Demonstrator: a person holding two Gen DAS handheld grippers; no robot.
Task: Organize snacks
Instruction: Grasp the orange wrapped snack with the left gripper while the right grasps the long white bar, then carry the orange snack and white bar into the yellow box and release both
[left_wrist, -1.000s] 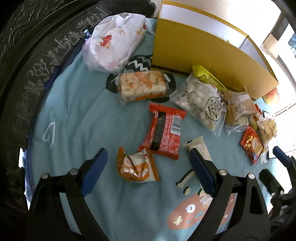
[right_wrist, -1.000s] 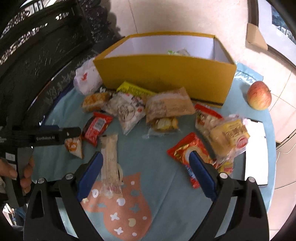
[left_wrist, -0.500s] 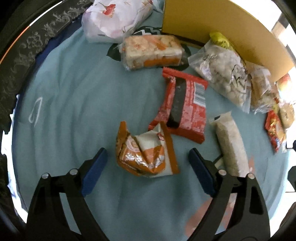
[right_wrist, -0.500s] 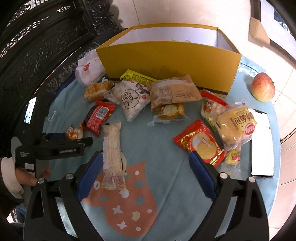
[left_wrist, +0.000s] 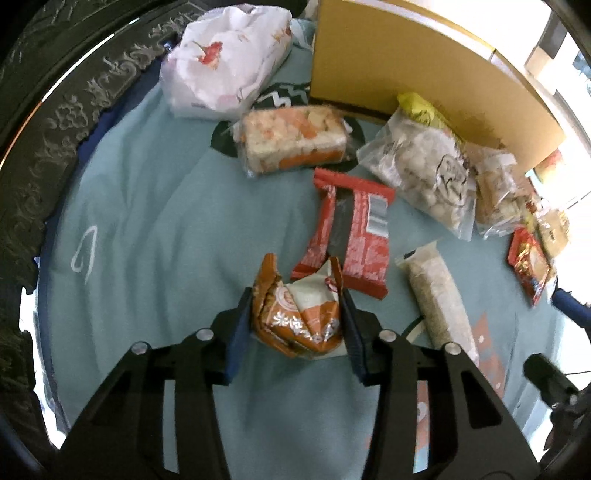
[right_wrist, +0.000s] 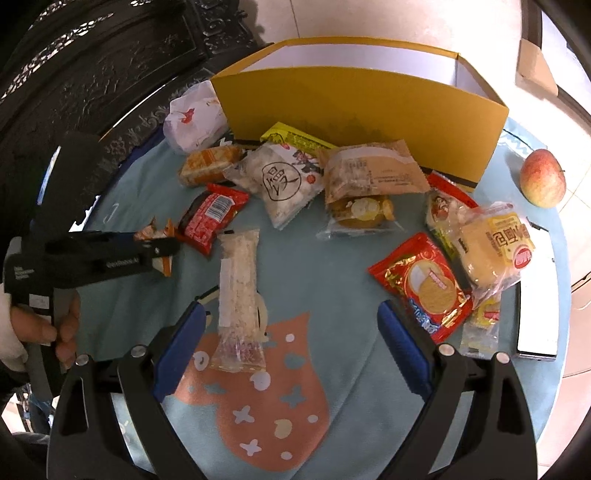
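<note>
An orange-and-white snack packet (left_wrist: 295, 321) lies on the light blue tablecloth (left_wrist: 155, 221). My left gripper (left_wrist: 293, 295) points down over it, its jaws closing, and both blue pads touch the packet's sides. In the right wrist view the left gripper (right_wrist: 162, 247) sits at the far left with that packet (right_wrist: 153, 232) in it, held by a hand (right_wrist: 44, 328). My right gripper (right_wrist: 291, 308) hangs open above the cloth, with nothing between its fingers. A long rice bar (right_wrist: 238, 288) lies just inside its left finger. The yellow box (right_wrist: 351, 110) stands open at the back.
Several more snack packets lie before the box, among them a red wrapper (left_wrist: 351, 236) and a clear bag of white pieces (left_wrist: 421, 173). A white plastic bag (left_wrist: 225, 62) sits back left, an apple (right_wrist: 543, 177) back right. Dark carved furniture (right_wrist: 92, 74) borders the left.
The left gripper came down over the orange packet and its jaws drew in from wide apart until they touch its sides. The right gripper has barely moved.
</note>
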